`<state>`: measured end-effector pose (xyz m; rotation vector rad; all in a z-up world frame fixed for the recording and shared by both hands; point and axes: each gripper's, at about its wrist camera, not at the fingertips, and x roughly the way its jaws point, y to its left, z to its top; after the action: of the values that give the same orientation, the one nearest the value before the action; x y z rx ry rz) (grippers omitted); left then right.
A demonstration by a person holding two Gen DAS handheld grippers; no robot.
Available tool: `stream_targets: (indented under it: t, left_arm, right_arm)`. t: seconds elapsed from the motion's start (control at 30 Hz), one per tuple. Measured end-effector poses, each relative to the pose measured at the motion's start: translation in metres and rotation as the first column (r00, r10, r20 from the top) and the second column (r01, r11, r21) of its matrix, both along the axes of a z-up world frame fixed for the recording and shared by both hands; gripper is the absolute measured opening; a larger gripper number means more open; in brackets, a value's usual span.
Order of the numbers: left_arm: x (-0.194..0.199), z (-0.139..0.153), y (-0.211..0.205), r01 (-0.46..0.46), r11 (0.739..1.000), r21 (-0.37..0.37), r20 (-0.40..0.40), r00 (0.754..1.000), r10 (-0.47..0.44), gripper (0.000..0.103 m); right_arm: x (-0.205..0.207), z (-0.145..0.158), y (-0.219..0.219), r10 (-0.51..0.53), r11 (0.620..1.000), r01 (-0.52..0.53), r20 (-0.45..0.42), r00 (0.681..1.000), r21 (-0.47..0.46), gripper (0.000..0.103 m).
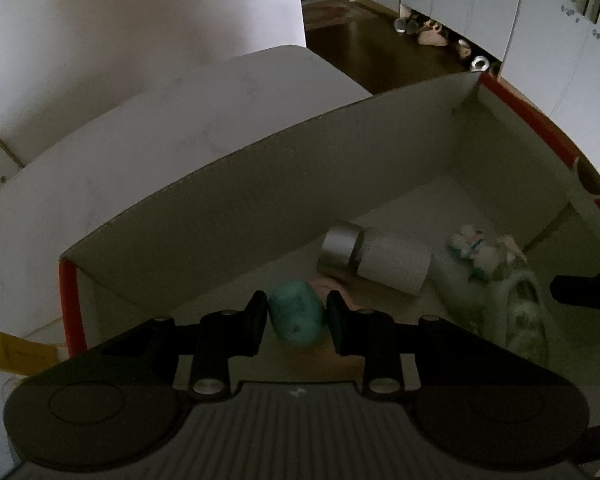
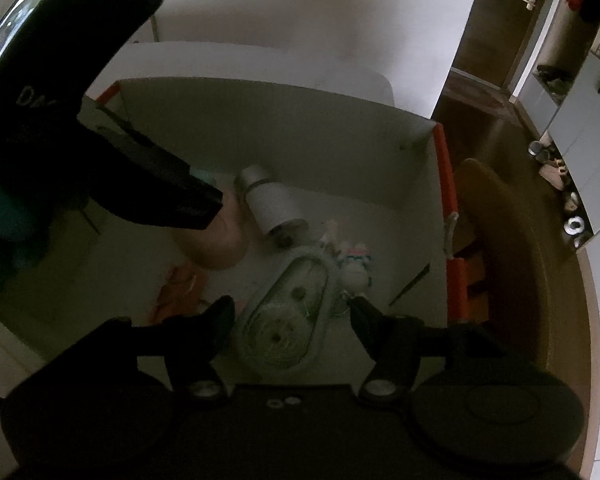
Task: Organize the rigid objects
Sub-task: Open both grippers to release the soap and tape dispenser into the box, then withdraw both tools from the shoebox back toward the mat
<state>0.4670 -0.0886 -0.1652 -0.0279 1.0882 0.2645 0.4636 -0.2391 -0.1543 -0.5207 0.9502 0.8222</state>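
1. The left tool [image 1: 297,318] pinches a teal block [image 1: 297,312] over the box [image 1: 236,200], low inside, likely to set it down with the rest.
2. The right tool [image 2: 292,312] hangs spread above the tape dispenser [image 2: 284,320], gripping nothing.
3. In the box: one bottle [image 1: 376,260], one dispenser, one small figurine [image 1: 476,248].

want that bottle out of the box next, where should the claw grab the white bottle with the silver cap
Grip the white bottle across its white barrel, coming down from above. It lies on its side on the box floor, silver cap toward the far wall, so the round sides are exposed.
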Motion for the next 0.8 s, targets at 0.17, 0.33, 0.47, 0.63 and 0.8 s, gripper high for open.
stream_targets:
  t: [0.17,0.33,0.47,0.63,0.8]
  left_arm:
    - [-0.011,0.01,-0.001,-0.003,1.0,-0.025,0.021,1.0,0.004,0.032]
    - [-0.023,0.024,-0.005,-0.004,0.999,-0.037,0.054,0.999,0.006,0.043]
    - [-0.036,0.037,-0.01,0.005,1.0,-0.015,0.097,0.995,-0.003,0.057]
    - [-0.05,0.052,-0.012,0.01,0.999,-0.044,0.125,0.992,-0.005,0.057]
    - [-0.071,0.065,-0.012,0.028,0.997,-0.072,0.162,0.987,-0.016,0.057]
  right_arm:
    - [-0.003,0.005,-0.004,-0.008,1.0,0.008,0.004,1.0,0.016,0.065]
    - [-0.008,0.013,-0.01,-0.011,0.999,0.011,0.001,1.0,0.039,0.07]
    - [-0.014,0.021,-0.016,-0.006,0.998,0.006,0.002,1.0,0.055,0.073]
    - [-0.024,0.033,-0.022,-0.003,0.997,0.002,0.01,1.0,0.079,0.077]
    - [-0.032,0.045,-0.026,-0.016,0.994,0.016,0.004,1.0,0.11,0.085]
